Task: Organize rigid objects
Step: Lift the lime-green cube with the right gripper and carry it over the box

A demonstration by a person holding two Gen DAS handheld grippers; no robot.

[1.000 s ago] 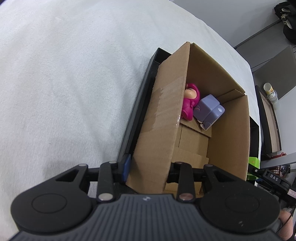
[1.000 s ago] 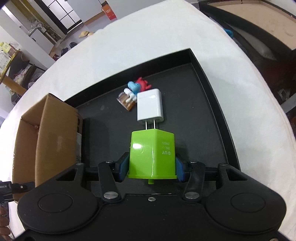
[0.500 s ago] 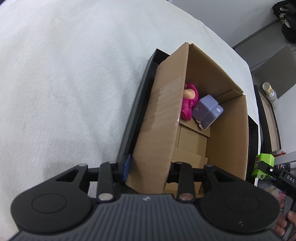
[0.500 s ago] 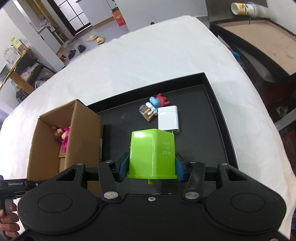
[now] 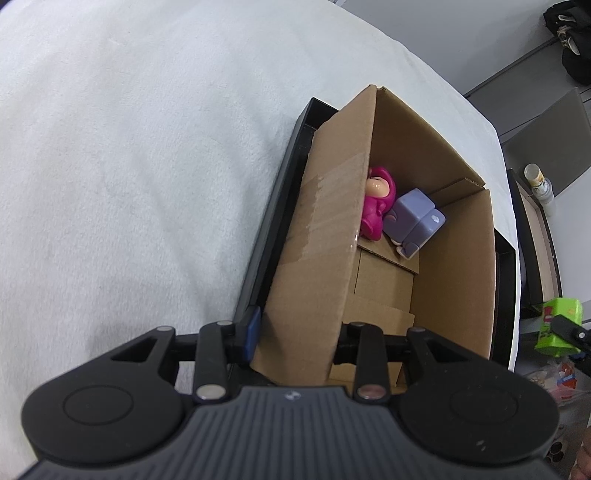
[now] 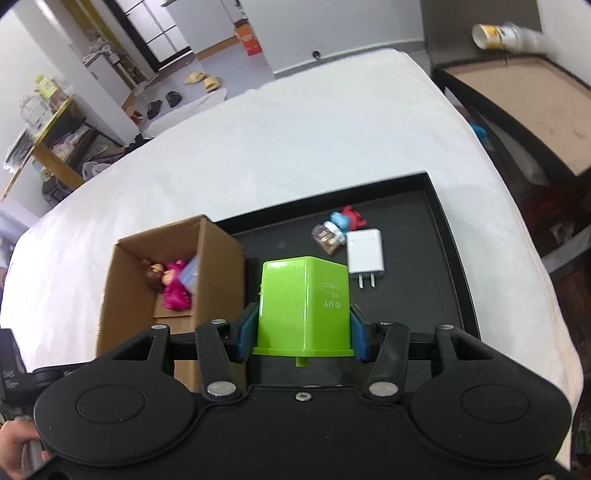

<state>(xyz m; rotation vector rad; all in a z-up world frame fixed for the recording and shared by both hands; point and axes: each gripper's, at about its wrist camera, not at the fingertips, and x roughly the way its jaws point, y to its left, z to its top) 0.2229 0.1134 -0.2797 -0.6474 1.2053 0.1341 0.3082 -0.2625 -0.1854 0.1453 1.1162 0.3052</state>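
Note:
My left gripper is shut on the near wall of an open cardboard box, one finger outside and one inside. Inside lie a pink figurine and a lilac block toy. My right gripper is shut on a green plastic block and holds it high above the black tray, just right of the box. The green block also shows in the left wrist view. A white charger and a small blue-and-red figure lie on the tray.
The tray and box sit on a white cloth-covered table. A brown-haired doll is also in the box. A second dark tray with a brown board stands off the table to the right, a can beyond it.
My right gripper has risen and pulled back with the green block, and shifted towards the box. The left gripper has stayed shut on the box wall.

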